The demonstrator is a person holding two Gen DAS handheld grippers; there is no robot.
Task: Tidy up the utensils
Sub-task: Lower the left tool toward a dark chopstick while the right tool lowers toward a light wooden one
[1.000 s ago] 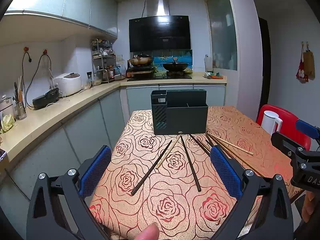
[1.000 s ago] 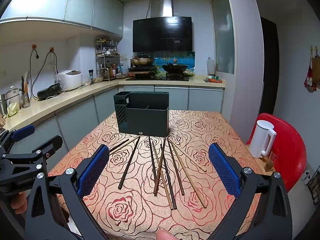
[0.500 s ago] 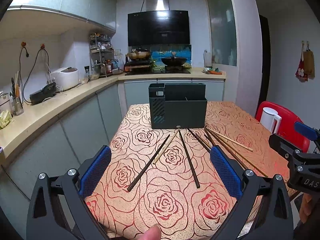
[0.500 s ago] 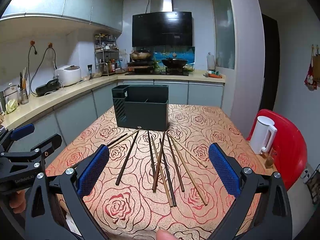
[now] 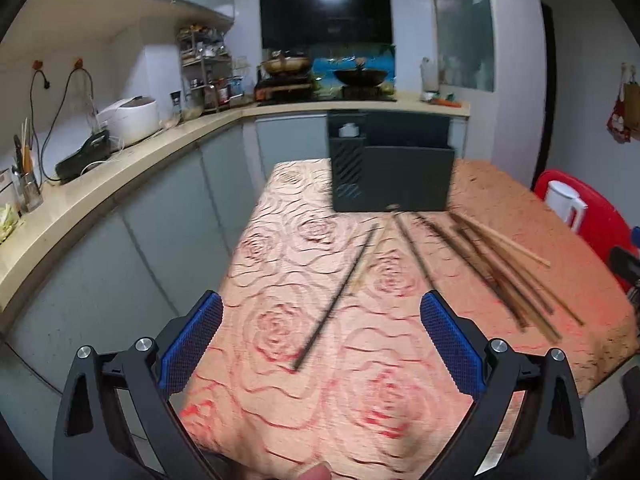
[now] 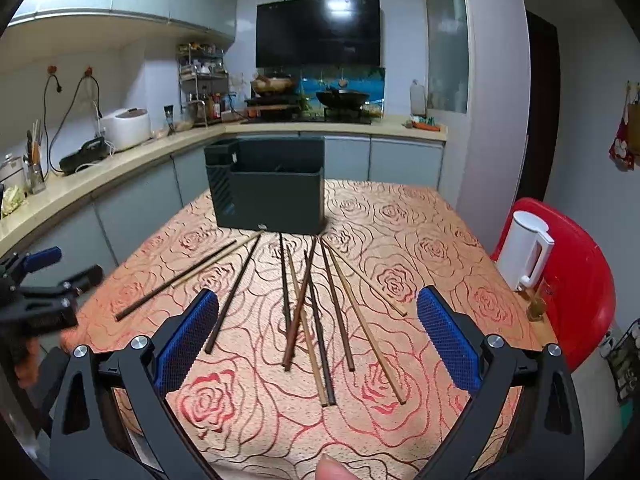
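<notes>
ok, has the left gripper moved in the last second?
Yes. In the left wrist view the left gripper has swung left: the dark utensil holder and chopsticks now sit further right in frame, motion-blurred.

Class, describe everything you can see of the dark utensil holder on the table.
The utensil holder is a dark, matte, boxy caddy, seemingly plastic, standing upright toward the far end of the rose-patterned table. It has a wide open-topped main compartment and a narrower, taller section on its left with a slatted side. A small logo sits low on its front wall. No utensils visibly stick out. Chopsticks fan out on the cloth before it, their far tips near its base. Neither claw touches it.
</notes>
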